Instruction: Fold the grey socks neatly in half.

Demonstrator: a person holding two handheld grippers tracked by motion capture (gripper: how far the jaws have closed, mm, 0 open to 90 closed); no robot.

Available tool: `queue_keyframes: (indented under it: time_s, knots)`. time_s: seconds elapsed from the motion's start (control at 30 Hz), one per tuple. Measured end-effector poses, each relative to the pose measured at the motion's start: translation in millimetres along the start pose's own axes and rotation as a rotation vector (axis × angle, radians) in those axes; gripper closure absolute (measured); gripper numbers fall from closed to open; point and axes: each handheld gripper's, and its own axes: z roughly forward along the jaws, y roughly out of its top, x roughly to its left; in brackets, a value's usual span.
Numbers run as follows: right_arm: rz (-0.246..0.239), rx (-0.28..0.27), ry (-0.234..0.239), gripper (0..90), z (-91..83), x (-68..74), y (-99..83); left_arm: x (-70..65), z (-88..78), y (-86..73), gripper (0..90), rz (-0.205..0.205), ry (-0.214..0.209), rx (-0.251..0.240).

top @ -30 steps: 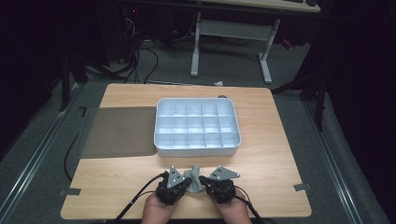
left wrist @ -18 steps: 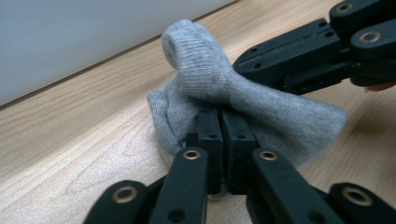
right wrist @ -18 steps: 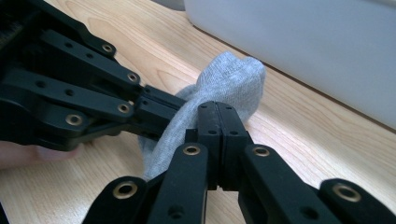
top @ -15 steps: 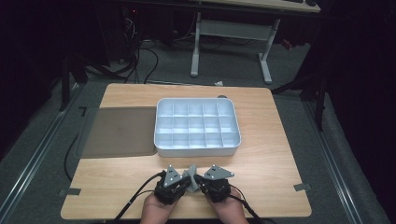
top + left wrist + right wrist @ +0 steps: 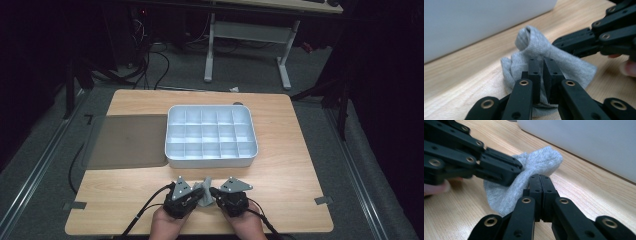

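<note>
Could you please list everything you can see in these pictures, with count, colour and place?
sock: one, grey, bunched at the table's near edge, between the two tools.
tray: one, white, many compartments, middle of the table.
mat: one, dark grey, left of the tray, touching it.
table: one, light wood.
desk frame: one, white, on the floor beyond the table.
left tool: one, black, jaws nearly closed, cloth between them.
right tool: one, black, shut on the sock.
hands: two, bottom edge.
</note>
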Motion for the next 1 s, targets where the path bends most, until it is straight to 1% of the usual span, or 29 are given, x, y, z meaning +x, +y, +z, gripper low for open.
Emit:
queue_keyframes:
  time_s: [0.07,0.13,0.17,0.2,0.23,0.27,0.3,0.33,0.37,0.43,0.5,0.53,0.7,0.83,1.0]
  knots:
    - [0.003,0.001,0.001,90.0,0.1,-0.4,-0.1,4.5,-8.5,2.1,83.9,0.001,0.015,-0.028]
    - [0.004,0.000,0.002,90.0,0.0,-0.5,-0.3,12.6,-18.1,1.9,83.3,-0.005,0.037,-0.048]
    - [0.004,-0.001,0.003,90.0,-0.3,-0.5,-0.4,19.4,-22.3,0.5,83.3,-0.012,0.059,-0.038]
    - [0.004,-0.001,0.004,90.0,-0.6,-0.5,-0.7,23.1,-23.6,-0.9,83.5,-0.024,0.073,-0.026]
    - [0.004,0.000,0.006,90.0,-0.8,-0.5,-0.8,27.7,-24.1,-3.3,84.1,-0.037,0.087,0.000]
    - [0.001,0.001,0.005,90.0,-0.8,-0.3,-1.0,30.9,-22.8,-5.9,85.2,-0.049,0.092,0.035]
    - [-0.001,0.002,0.004,90.0,-1.0,-0.3,-1.1,32.4,-19.8,-8.9,85.7,-0.051,0.088,0.078]
    - [-0.001,0.004,0.006,90.0,-1.1,-0.4,-1.2,31.4,-17.6,-10.3,85.9,-0.052,0.083,0.095]
    - [0.000,0.005,0.007,90.0,-1.2,-0.5,-1.1,27.9,-14.7,-11.4,86.0,-0.043,0.073,0.114]
    - [0.002,0.007,0.010,90.0,-1.8,0.1,-0.6,20.5,-10.7,-11.2,86.0,-0.020,0.056,0.127]
    - [0.001,0.006,0.012,90.0,-2.4,0.9,0.0,14.3,-7.6,-10.6,86.0,-0.004,0.048,0.131]
    - [0.000,0.004,0.013,90.0,-3.1,1.8,0.6,12.7,-6.7,-10.4,86.0,-0.003,0.044,0.131]
    - [-0.006,-0.001,0.014,89.6,-4.7,3.3,3.8,6.4,0.6,-7.6,85.9,-0.003,0.025,0.127]
    - [-0.005,-0.001,0.006,89.6,-2.9,1.1,5.5,2.3,8.3,-3.3,86.1,-0.003,0.015,0.120]
    - [0.003,-0.003,-0.008,89.6,-1.6,-2.5,7.7,-6.9,17.9,-1.2,86.5,0.022,-0.009,0.130]
